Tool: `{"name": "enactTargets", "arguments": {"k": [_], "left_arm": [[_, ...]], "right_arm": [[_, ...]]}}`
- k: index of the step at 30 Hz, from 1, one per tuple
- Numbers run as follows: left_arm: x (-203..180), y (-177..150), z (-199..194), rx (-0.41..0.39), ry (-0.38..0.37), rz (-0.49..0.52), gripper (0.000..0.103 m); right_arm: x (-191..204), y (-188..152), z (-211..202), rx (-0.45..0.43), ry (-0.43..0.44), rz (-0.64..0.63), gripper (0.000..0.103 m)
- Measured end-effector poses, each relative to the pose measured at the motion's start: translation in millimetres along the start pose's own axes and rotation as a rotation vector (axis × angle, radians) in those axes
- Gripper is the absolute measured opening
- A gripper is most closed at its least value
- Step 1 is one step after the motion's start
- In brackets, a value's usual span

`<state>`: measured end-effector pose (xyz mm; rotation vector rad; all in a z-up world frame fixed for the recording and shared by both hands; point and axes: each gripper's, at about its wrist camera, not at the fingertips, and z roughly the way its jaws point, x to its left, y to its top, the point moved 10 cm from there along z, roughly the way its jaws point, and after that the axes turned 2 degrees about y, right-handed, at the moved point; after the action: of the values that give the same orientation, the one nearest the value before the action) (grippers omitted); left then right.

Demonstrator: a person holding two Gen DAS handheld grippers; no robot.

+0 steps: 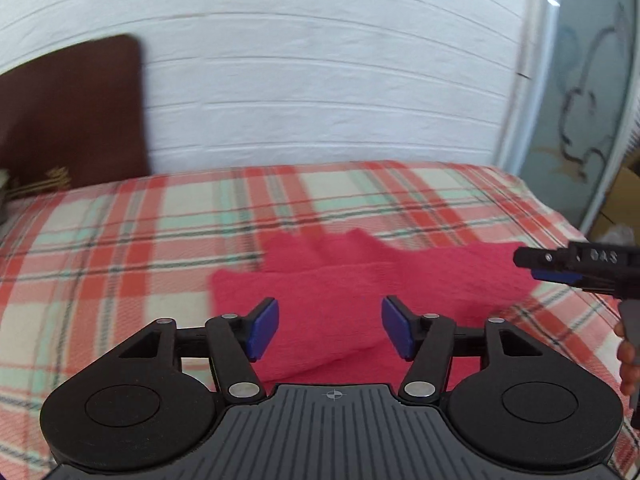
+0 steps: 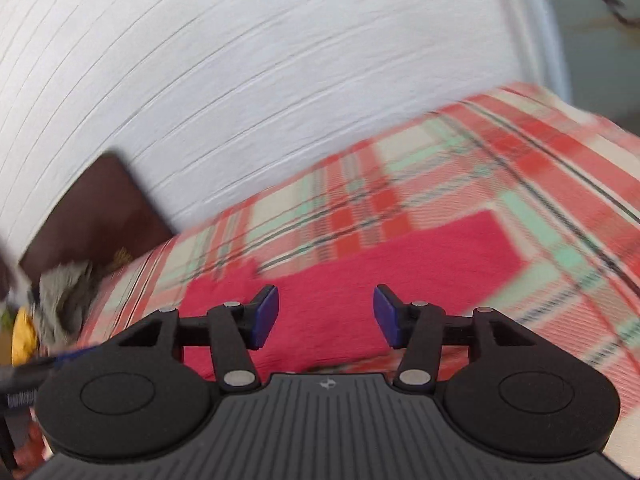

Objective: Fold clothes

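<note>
A red garment [image 1: 360,280] lies folded flat on the plaid-covered bed [image 1: 120,248]. My left gripper [image 1: 330,330] hovers above its near edge, open, with nothing between the blue pads [image 1: 264,328]. The right gripper's body [image 1: 576,264] shows at the right edge of the left wrist view, over the garment's right end, held by a hand [image 1: 628,360]. In the right wrist view the same red garment [image 2: 400,256] lies ahead, and my right gripper [image 2: 326,316] stands open above it, its pads [image 2: 386,316] holding nothing.
A white panelled wall [image 1: 320,80] runs behind the bed. A dark brown headboard [image 1: 72,120] stands at the left. A heap of grey and yellow clothes [image 2: 52,304] lies at the bed's left end. A frosted glass door [image 1: 588,100] is at the right.
</note>
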<state>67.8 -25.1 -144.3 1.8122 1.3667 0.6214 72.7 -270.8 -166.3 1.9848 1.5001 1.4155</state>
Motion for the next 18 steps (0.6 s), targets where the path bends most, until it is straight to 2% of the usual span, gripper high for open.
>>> {"name": "enactTargets", "arguments": {"k": [3, 7, 12, 13, 14, 15, 18], "left_arm": [[-47.5, -0.2, 17.1, 0.031, -0.055, 0.061, 0.072], [-101.7, -3.7, 37.7, 0.034, -0.054, 0.197, 0.072], [-137.1, -13.1, 58.8, 0.049, -0.001, 0.322, 0.072], [-141.8, -13.9, 60.1, 0.044, 0.006, 0.338, 0.072], [-146.5, -14.6, 61.5, 0.039, 0.014, 0.353, 0.072], [-150.8, -16.3, 63.8, 0.039, 0.023, 0.377, 0.072], [-164.3, -23.1, 69.6, 0.034, 0.069, 0.472, 0.072]], "right_arm": [[-44.6, 5.9, -6.9, -0.011, -0.021, 0.163, 0.059], [-87.3, 9.3, -4.2, -0.001, -0.1, 0.262, 0.061], [-98.5, 15.4, 10.6, 0.012, -0.031, 0.312, 0.063], [-98.5, 16.1, 14.8, 0.017, -0.022, 0.308, 0.06], [-98.5, 16.4, 18.9, 0.025, -0.011, 0.307, 0.04], [-98.4, 14.5, 23.1, 0.048, 0.015, 0.328, 0.007], [-91.8, 14.6, 19.8, 0.032, 0.098, 0.385, 0.005]]}}
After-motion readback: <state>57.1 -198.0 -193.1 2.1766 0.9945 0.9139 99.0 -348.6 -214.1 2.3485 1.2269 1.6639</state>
